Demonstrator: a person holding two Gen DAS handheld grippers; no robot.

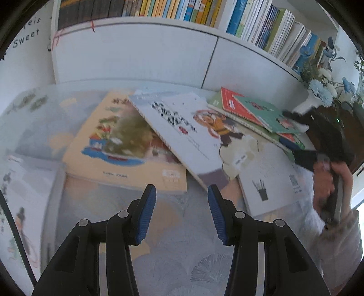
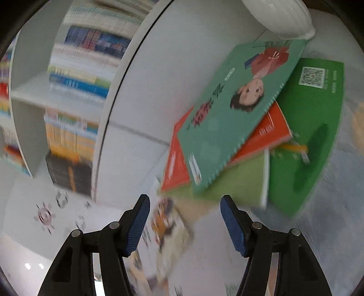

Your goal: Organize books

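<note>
Several books lie scattered on a patterned table (image 1: 182, 250). An orange picture book (image 1: 118, 141) lies flat, and a white book with a cartoon figure (image 1: 182, 127) leans across it. A white book with a brush-pot drawing (image 1: 268, 179) lies to the right. My left gripper (image 1: 182, 200) hovers open just short of these, with nothing between its pads. In the blurred right wrist view a teal book (image 2: 227, 118) tops a red book (image 2: 266, 134) and green books (image 2: 314, 127). My right gripper (image 2: 185, 218) stands open near that pile, holding nothing.
A white cabinet (image 1: 136, 50) backs the table, with a shelf of upright books (image 1: 182, 11) above it. A white vase of blue flowers (image 1: 318, 91) stands at the far right by the pile. A person's hand (image 1: 327, 182) holds the other tool. Another book (image 1: 20, 205) lies at the left edge.
</note>
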